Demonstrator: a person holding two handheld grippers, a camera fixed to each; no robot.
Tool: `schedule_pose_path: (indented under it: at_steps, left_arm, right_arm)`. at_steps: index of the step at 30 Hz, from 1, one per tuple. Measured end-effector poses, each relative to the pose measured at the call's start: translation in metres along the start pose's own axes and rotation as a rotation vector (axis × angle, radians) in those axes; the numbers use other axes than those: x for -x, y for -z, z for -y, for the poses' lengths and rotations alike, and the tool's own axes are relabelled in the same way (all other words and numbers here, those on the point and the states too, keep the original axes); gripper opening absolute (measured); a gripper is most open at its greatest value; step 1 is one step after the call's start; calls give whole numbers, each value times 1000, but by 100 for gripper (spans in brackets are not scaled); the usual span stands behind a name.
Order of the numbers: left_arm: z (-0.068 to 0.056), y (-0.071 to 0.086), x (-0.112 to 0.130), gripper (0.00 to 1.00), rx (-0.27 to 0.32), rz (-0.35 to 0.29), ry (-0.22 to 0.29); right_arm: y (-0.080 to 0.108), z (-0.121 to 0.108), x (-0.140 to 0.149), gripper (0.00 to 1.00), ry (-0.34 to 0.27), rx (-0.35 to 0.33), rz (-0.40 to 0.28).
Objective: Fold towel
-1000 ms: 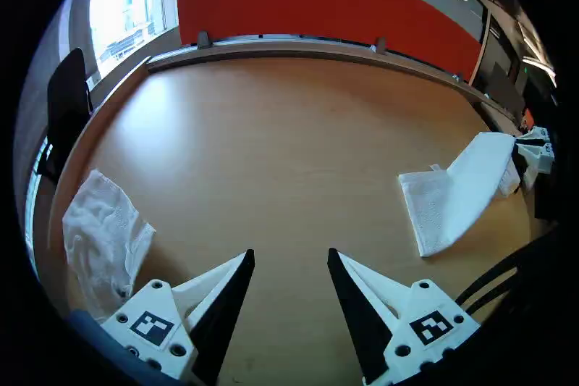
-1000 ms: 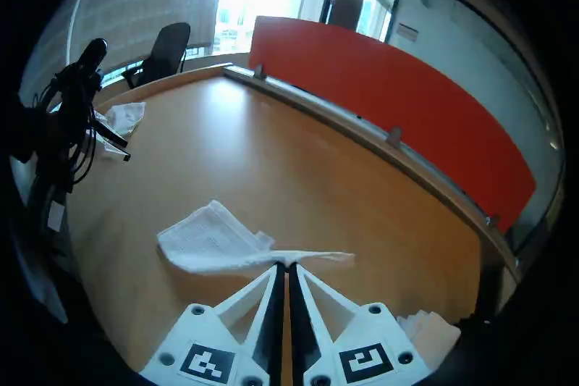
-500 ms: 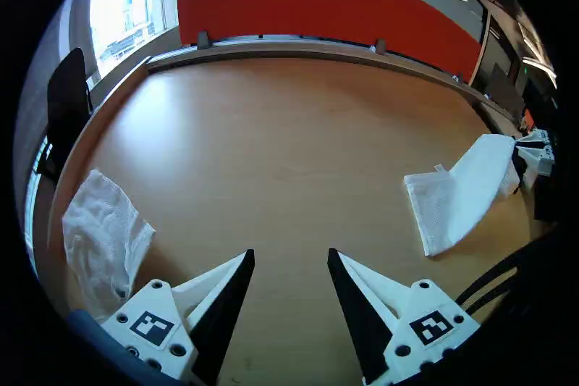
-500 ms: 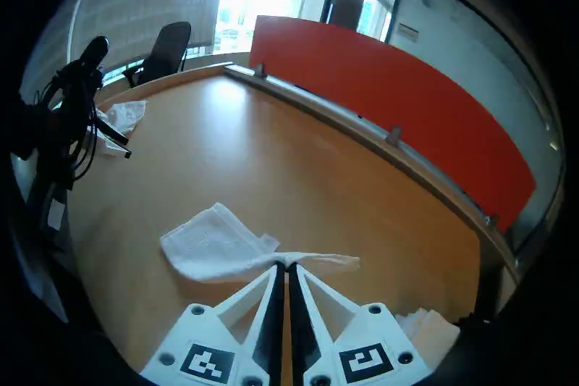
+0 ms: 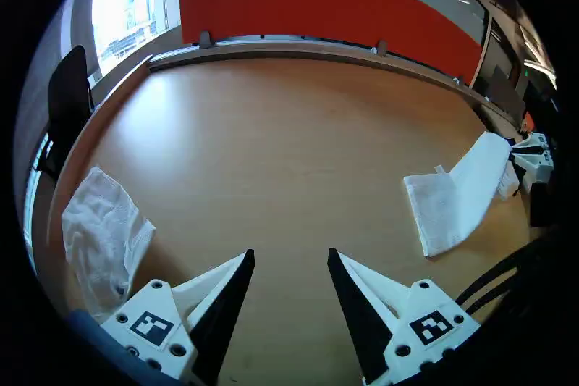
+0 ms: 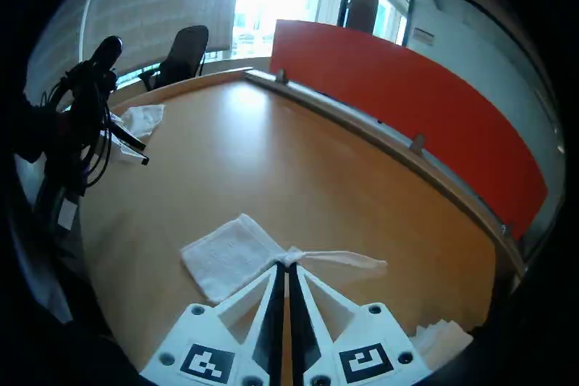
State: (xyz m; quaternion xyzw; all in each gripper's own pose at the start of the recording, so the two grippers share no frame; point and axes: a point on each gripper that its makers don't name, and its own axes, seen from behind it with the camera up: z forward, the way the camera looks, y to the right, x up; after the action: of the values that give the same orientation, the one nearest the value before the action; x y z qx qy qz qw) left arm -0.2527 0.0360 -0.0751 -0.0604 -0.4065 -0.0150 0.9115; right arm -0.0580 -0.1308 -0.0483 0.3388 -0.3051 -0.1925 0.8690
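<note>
Pinching the nubby white towel, right tongs clamp tight; left tongs gape wide.

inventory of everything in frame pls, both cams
held towel: one, white, lying on the table, one edge pinched up.
spare towel: one, white, crumpled, near the table's edge beside the left gripper.
white stack: one, close beside the right gripper; possibly folded cloth.
table: one, light wood.
divider: one, red, along the table's far edge.
chair: one, black, beyond the table.
left gripper: white with black fingers, open, over bare table.
right gripper: same colours, shut on the held towel.
</note>
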Motion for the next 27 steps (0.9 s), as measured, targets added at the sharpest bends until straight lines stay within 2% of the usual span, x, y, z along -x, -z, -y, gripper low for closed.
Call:
schedule_pose_path:
  at_steps: [17, 27]
  left_arm:
    - [4, 1, 2, 74, -5, 0, 8]
    - [13, 5, 5, 74, -17, -1, 19]
  right_arm:
    - [-34, 53, -1, 4, 15, -114, 11]
    - [-53, 82, 5, 4, 15, -181, 37]
